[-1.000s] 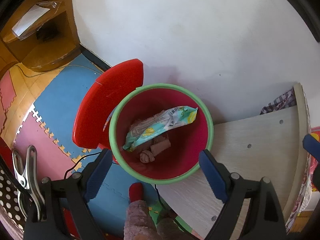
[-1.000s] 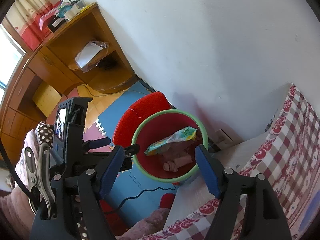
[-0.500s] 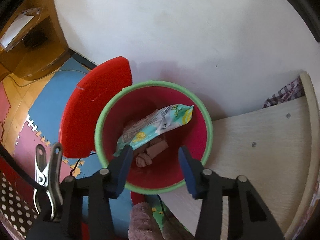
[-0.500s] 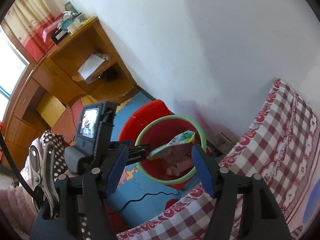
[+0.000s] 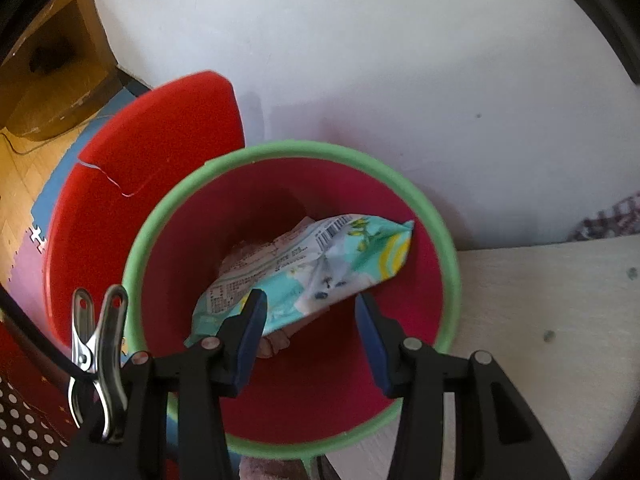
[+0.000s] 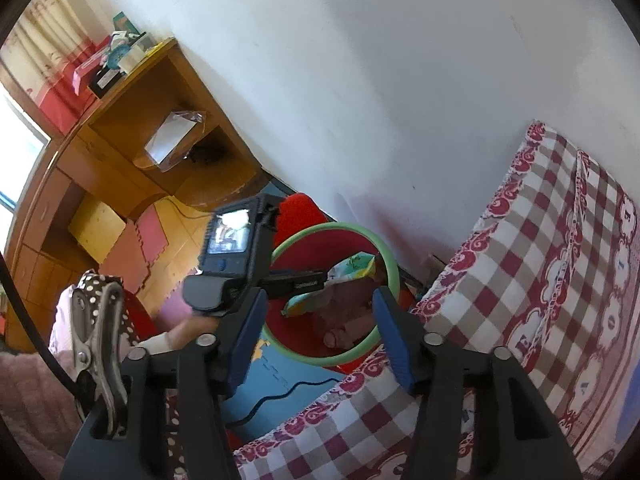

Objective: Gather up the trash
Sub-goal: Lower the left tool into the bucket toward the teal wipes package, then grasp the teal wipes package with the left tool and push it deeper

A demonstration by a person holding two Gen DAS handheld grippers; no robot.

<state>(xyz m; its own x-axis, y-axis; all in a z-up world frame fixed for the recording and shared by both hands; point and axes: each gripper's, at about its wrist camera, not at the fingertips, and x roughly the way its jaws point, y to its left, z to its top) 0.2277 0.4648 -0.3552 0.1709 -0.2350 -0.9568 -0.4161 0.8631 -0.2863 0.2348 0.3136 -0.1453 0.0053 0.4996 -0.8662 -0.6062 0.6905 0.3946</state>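
So the trash is a crinkly wrapper, mint green with a yellow patch and a barcode, lying slanted inside the red bin with the green rim, on top of some pinkish crumpled stuff. The bin sits on the floor against the white wall, its red lid tipped back behind it, with a pale board just beside it. The left gripper hangs over the bin mouth, jaws half spread and nothing pinched. The right gripper hovers over the checked bed, jaws closing on nothing.
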